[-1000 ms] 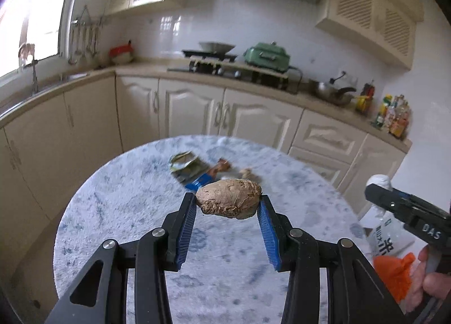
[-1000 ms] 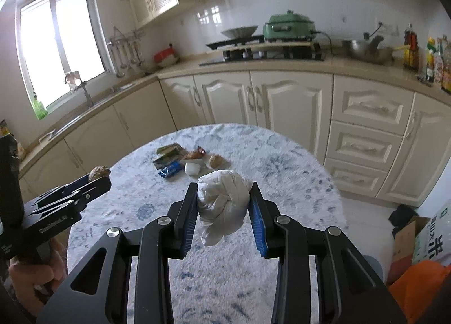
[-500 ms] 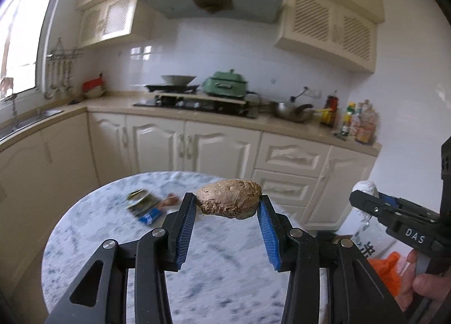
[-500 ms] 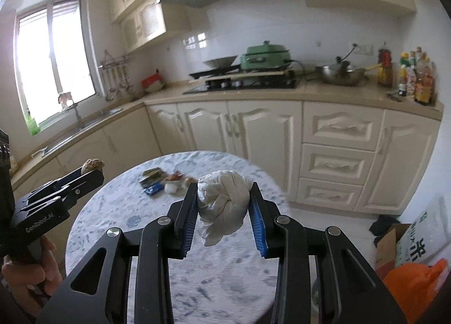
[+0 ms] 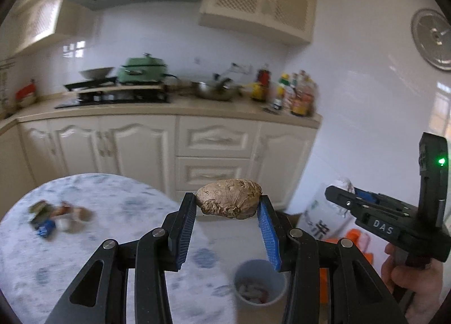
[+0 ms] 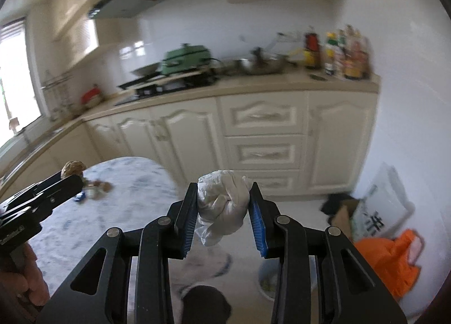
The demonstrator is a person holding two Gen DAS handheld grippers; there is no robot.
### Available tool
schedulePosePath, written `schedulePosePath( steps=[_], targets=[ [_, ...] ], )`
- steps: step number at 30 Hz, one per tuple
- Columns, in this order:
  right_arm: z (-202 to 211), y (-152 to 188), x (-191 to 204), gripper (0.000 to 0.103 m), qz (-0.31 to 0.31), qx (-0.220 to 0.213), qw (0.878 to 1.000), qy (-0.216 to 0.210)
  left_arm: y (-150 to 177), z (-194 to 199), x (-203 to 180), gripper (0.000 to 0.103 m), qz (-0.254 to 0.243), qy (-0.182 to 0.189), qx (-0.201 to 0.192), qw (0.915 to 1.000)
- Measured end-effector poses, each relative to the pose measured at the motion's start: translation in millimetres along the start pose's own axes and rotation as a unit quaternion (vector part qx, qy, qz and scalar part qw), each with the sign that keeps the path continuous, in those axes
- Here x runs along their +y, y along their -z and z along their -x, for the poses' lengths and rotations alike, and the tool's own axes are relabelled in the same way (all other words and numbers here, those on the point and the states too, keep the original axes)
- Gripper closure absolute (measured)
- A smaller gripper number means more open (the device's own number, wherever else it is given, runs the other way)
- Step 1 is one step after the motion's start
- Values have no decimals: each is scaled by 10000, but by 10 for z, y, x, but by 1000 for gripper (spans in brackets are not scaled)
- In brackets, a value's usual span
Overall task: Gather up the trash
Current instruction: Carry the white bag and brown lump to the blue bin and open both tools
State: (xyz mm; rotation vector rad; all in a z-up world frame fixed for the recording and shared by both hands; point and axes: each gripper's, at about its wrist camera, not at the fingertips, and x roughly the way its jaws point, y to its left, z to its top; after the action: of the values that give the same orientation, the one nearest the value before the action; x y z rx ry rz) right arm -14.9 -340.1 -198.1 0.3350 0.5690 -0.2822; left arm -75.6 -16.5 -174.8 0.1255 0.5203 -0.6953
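Observation:
My left gripper (image 5: 228, 207) is shut on a brown crumpled lump (image 5: 229, 198), held in the air past the right edge of the round marbled table (image 5: 84, 253). A grey-blue trash bin (image 5: 259, 284) with scraps inside stands on the floor below it. My right gripper (image 6: 222, 202) is shut on a white crumpled wad (image 6: 222, 201). The bin (image 6: 266, 276) shows partly behind its right finger. In the left wrist view the right gripper (image 5: 339, 193) is at the right, held by a hand. Several wrappers (image 5: 53, 216) lie on the table at the left.
Cream kitchen cabinets (image 5: 214, 149) and a counter with stove, pots and bottles run behind. A white printed sack (image 6: 380, 211), an orange bag (image 6: 386, 259) and a cardboard box (image 6: 344, 211) sit on the floor by the white wall at the right.
Both grippers have swung right, off the table's middle toward its right edge, each keeping its piece. The bin and the floor bags have come into view, and the wrappers slid to the left.

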Motion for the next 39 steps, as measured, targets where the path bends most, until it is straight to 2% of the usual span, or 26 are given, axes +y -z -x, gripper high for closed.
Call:
schedulePosePath(
  steps=[5, 9, 15, 22, 29, 35, 39],
  targets=[
    [-171, 138, -475, 68, -350, 232, 9986, 309, -69, -572, -263, 63, -125, 316, 428, 9985],
    [-389, 294, -814, 68, -609, 517, 9957, 460, -225, -1211, -482, 63, -256, 476, 871, 9947],
    [-786, 536, -1231, 68, -948, 968, 9893, 548, -309, -2137, -729, 63, -333, 698, 1568, 9846],
    [-1194, 766, -1580, 68, -1241, 1391, 9807, 599, -410, -3095, -932, 63, -374, 759, 2196, 9719],
    [-1501, 977, -1832, 68, -1514, 1689, 9724, 556, -306, -3768, -1086, 63, -465, 717, 2681, 9596],
    [-1716, 1096, -1987, 67, -1706, 1904, 9655, 498, -172, -4122, -1211, 63, -459, 730, 2993, 9503],
    [-1833, 1178, -2071, 64, -1822, 2028, 9609, 476, -109, -4342, -1264, 61, -568, 788, 3272, 9399]
  ],
)
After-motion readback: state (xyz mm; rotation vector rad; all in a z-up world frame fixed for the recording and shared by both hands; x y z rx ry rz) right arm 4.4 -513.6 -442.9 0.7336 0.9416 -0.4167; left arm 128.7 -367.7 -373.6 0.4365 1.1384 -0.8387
